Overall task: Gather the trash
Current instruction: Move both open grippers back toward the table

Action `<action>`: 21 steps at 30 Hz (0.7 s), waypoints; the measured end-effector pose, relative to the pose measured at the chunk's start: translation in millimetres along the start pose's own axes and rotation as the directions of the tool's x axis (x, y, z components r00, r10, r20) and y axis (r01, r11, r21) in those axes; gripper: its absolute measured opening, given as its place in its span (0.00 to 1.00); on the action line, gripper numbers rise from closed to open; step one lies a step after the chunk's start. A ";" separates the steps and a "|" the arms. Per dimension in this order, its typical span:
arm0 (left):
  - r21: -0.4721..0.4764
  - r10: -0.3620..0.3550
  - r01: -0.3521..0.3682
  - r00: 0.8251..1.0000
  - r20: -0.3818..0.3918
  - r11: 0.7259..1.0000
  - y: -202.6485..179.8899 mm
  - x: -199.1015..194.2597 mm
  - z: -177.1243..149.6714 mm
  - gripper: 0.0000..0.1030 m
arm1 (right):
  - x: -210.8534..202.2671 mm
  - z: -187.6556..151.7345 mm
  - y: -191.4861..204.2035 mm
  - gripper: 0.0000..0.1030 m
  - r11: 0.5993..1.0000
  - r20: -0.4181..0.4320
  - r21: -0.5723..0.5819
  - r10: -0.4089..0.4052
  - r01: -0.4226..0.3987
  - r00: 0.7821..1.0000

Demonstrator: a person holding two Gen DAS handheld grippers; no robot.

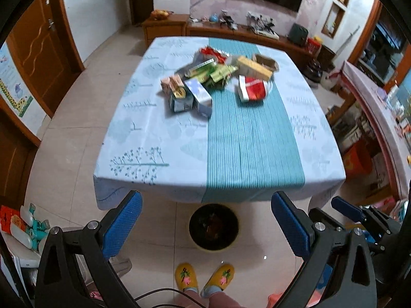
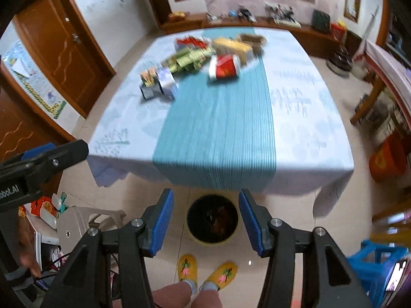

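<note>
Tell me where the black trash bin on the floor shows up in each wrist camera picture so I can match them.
Left wrist view: the trash bin sits low in the middle, on the floor just past the table's near edge, between the open left gripper's blue pads.
Right wrist view: the trash bin is again low in the middle, between the right gripper's pads.
Shared landmark: the yellow slippers just below the bin.

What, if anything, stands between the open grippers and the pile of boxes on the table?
Nothing visible. Only bare tablecloth lies between the left gripper, the right gripper and the pile of boxes at the far end. The bin stands on the floor below the near edge, outside that path.
</note>
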State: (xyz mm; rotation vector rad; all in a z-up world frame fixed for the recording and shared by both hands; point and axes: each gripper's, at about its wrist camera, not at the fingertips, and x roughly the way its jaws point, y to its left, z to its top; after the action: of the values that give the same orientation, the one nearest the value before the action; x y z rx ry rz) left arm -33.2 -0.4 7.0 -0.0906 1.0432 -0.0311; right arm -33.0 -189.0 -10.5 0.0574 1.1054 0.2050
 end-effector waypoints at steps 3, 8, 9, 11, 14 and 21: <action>-0.019 0.017 -0.016 0.999 0.030 1.000 -0.2 -8.5 9.1 0.97 | -6.4 16.4 2.3 0.51 0.999 0.042 -0.034 0.025 -0.024 0.999; -0.056 0.066 -0.063 0.996 0.059 0.996 3.8 -20.4 20.3 0.97 | -7.0 39.9 7.7 0.51 0.994 0.064 -0.082 0.079 -0.073 0.995; -0.062 0.075 -0.071 0.995 0.062 0.996 5.5 -21.5 21.8 0.97 | -5.7 44.2 9.4 0.51 0.992 0.066 -0.092 0.088 -0.082 0.994; -0.073 0.102 -0.097 0.993 0.061 0.993 9.0 -21.1 24.9 0.97 | -1.6 54.0 13.7 0.51 0.989 0.070 -0.111 0.107 -0.099 0.992; -0.074 0.095 -0.092 0.995 0.038 0.993 16.4 -11.8 32.4 0.93 | 9.8 71.4 20.3 0.51 0.985 0.069 -0.122 0.132 -0.123 0.989; -0.089 0.028 -0.034 0.997 -0.066 0.995 45.3 45.7 64.5 0.84 | 56.2 113.4 35.6 0.51 0.984 0.032 -0.106 0.150 -0.146 0.988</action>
State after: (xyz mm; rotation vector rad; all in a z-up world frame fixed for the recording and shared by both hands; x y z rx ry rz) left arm 44.7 45.5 -4.2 -0.1558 1.1105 0.0416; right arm 87.6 -137.0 -3.8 0.0509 1.0495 0.3922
